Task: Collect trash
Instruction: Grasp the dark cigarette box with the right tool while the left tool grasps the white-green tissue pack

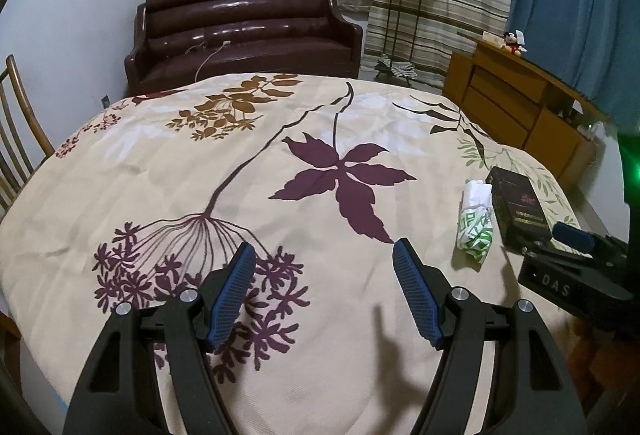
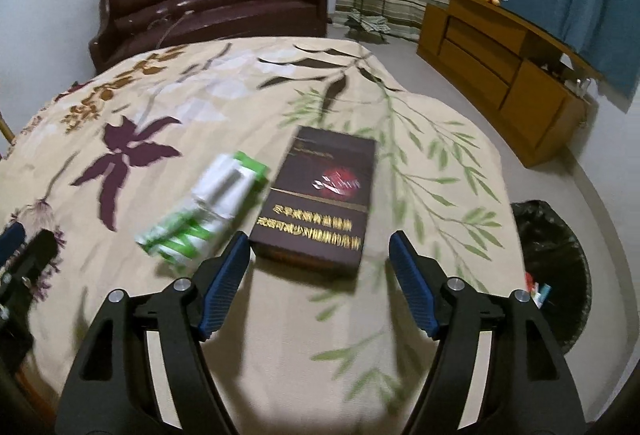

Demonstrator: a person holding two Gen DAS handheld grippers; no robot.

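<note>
A dark maroon cigarette box [image 2: 320,203] with gold lettering lies flat on the floral tablecloth [image 2: 200,95], just ahead of my right gripper [image 2: 319,247], which stands open with nothing between its blue pads. A crumpled green-and-white paper wrapper [image 2: 204,211] lies to the box's left, close to the left fingertip. In the left wrist view the wrapper [image 1: 476,223] and the box [image 1: 518,207] sit at the far right, with the right gripper [image 1: 572,239] beside them. My left gripper [image 1: 324,249] hangs open over bare cloth, well left of both.
A bin lined with a black bag [image 2: 556,267] stands on the floor past the table's right edge, with some litter inside. A brown sofa [image 1: 244,35] is behind the table, a wooden cabinet [image 2: 500,75] at the right, a chair [image 1: 16,127] at the left.
</note>
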